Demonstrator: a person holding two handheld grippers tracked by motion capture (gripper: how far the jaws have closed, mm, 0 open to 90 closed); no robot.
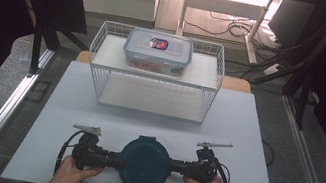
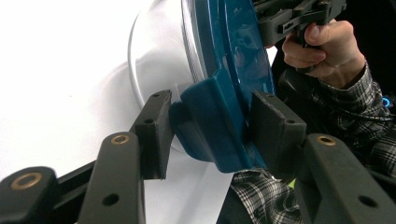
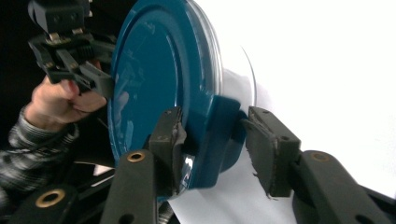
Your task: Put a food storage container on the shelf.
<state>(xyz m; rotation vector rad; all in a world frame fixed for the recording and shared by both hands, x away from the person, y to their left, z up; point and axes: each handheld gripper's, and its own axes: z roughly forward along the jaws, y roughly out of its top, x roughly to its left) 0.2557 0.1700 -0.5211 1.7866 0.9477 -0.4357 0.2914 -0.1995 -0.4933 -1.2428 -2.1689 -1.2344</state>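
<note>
At the top centre of the high view a clear rectangular box (image 1: 158,51) with unclear reddish contents sits on a white wire rack (image 1: 155,72). At bottom centre, on the white table (image 1: 254,138), a round clear bowl (image 1: 143,165) wears a glossy teal lid (image 2: 233,60). The left gripper (image 1: 114,160) and right gripper (image 1: 174,166) each straddle a lid tab, jaws spread.

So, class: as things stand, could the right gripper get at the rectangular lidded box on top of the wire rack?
Probably not yet: the right gripper is busy at the round blue-lidded container. Otherwise the way to the box looks open.
</note>
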